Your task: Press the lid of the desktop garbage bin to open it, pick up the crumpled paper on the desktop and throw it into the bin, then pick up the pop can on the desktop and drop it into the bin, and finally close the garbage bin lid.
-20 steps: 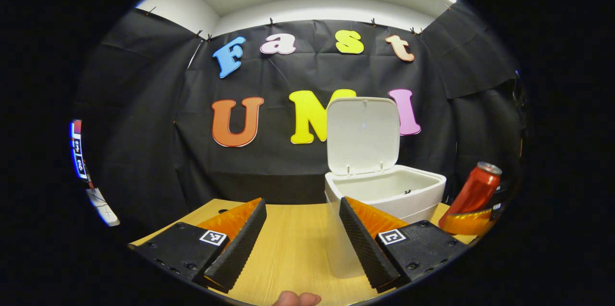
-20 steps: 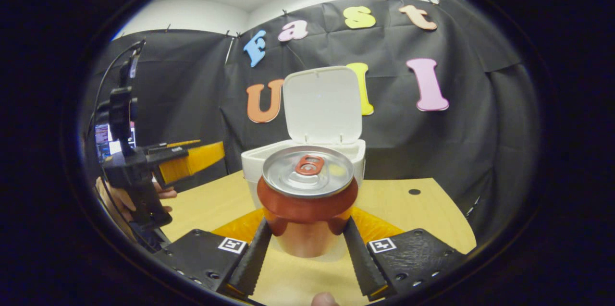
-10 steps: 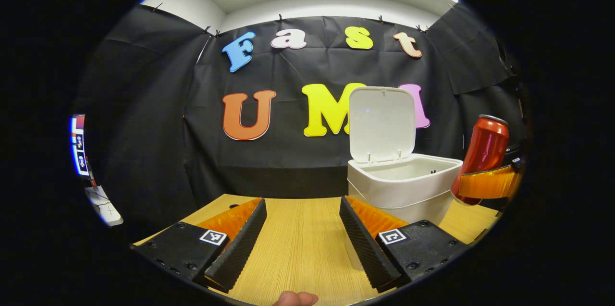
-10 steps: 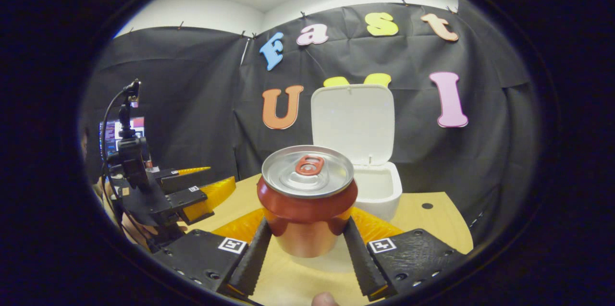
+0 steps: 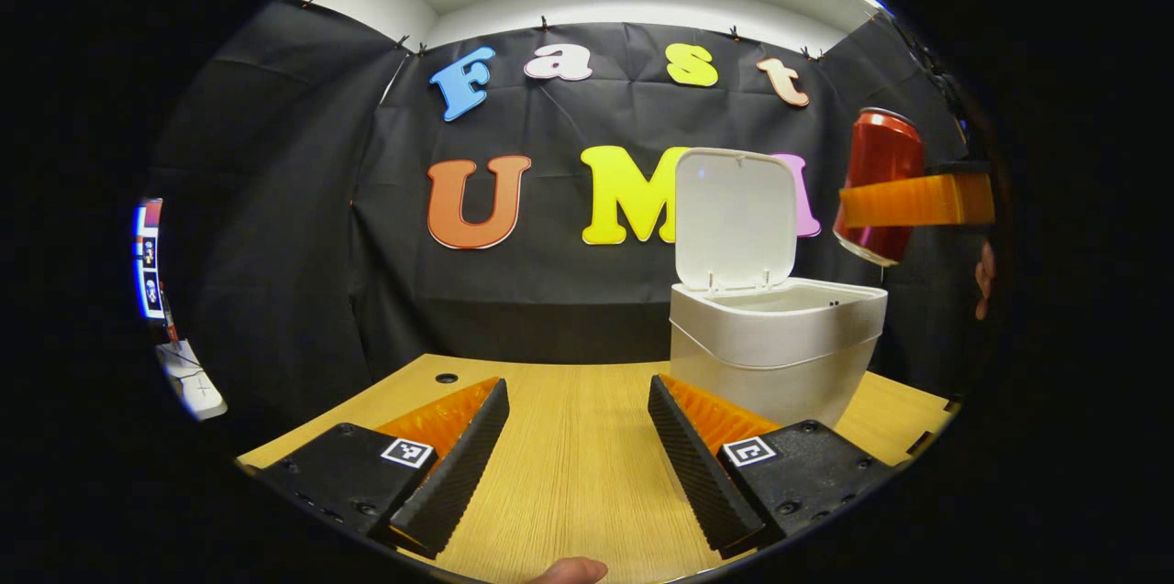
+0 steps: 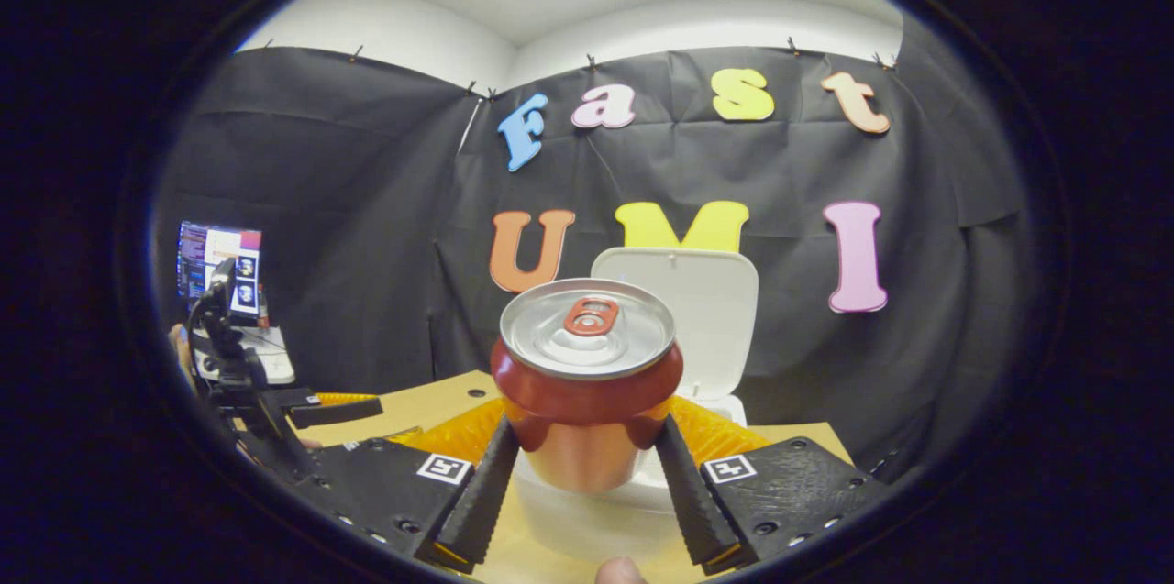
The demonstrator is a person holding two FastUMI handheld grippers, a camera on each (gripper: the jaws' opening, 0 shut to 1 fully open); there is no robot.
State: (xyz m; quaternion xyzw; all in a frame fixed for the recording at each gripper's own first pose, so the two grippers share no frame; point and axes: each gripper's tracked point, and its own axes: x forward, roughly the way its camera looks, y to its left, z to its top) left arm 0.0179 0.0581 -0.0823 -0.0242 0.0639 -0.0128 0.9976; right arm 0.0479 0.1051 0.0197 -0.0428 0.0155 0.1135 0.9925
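Red aluminium pop can (image 6: 587,387) held above the open white plastic desktop bin (image 5: 778,341).
Right gripper (image 6: 587,474) clamps the can's sides; left gripper (image 5: 578,456), fingers spread and empty, hovers over the wooden desktop (image 5: 569,465), left of the bin.

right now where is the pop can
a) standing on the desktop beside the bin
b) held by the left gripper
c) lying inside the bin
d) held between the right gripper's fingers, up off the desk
d: the right gripper has both fingers pressed on the pop can, and the left gripper view shows it in the air, higher than the open bin.
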